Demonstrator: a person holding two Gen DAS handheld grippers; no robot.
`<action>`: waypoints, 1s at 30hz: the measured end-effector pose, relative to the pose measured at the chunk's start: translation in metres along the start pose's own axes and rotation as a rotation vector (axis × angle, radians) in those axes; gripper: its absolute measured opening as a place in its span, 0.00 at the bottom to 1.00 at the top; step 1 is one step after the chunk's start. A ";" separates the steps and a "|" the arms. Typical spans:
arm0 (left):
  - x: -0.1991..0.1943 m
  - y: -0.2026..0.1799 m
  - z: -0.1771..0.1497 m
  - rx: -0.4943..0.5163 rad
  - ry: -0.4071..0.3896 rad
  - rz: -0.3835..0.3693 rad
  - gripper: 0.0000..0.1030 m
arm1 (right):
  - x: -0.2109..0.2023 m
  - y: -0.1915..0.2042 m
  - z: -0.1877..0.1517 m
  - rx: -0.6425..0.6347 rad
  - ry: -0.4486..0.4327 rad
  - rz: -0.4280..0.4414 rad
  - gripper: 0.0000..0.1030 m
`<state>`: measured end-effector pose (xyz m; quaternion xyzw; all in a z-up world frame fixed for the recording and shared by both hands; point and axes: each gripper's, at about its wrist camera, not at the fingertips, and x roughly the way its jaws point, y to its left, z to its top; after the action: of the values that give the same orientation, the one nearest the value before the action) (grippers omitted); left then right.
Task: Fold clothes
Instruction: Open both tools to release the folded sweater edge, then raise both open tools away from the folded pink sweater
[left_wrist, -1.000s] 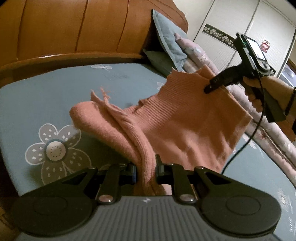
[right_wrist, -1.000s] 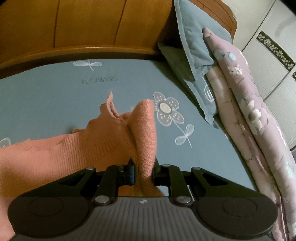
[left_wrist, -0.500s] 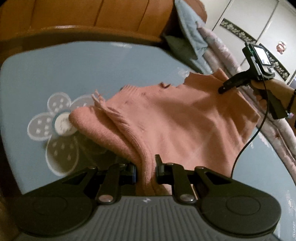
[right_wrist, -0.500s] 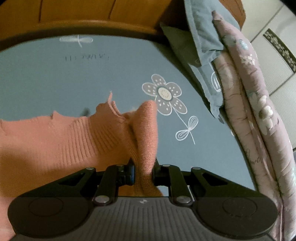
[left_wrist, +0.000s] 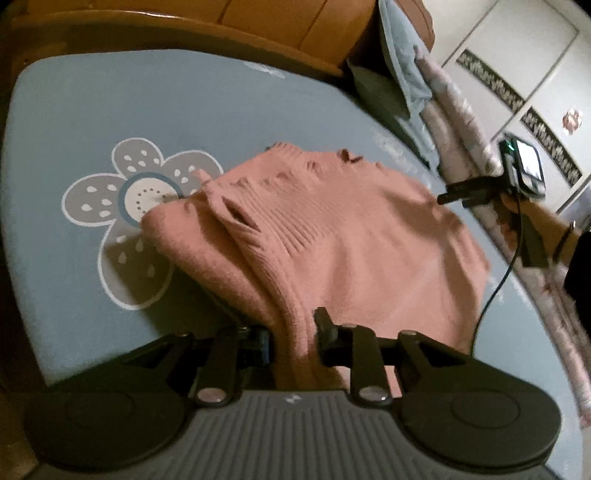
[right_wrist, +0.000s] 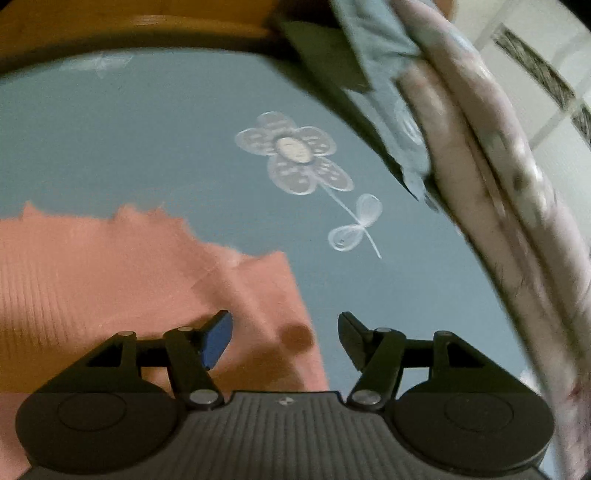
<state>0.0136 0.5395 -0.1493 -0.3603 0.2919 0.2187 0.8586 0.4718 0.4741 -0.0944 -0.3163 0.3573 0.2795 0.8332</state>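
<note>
A blue bed sheet (left_wrist: 92, 96) printed with white flowers (right_wrist: 291, 151) covers the bed. A wooden headboard (left_wrist: 184, 22) rises behind it. At its far corner a blue pillow (left_wrist: 402, 74) leans against folded pink floral bedding (right_wrist: 491, 155) (blurred here). White wardrobe doors (left_wrist: 517, 48) stand beyond.

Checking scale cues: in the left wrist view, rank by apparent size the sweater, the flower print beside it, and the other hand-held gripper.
1. Sweater.
2. Flower print.
3. Right hand-held gripper, though it sits farther from the camera, so its true size is unsure.
</note>
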 end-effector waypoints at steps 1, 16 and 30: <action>-0.007 -0.001 0.000 0.011 -0.003 0.008 0.25 | -0.008 -0.014 -0.001 0.052 -0.016 0.018 0.66; -0.013 -0.048 0.025 0.258 -0.034 0.014 0.60 | -0.005 -0.067 -0.083 0.215 0.092 0.314 0.42; 0.028 -0.038 0.011 0.292 0.028 0.060 0.74 | 0.001 -0.048 -0.052 0.281 0.023 0.322 0.42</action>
<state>0.0605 0.5275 -0.1430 -0.2259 0.3433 0.1945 0.8906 0.4841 0.4053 -0.1078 -0.1393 0.4482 0.3528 0.8095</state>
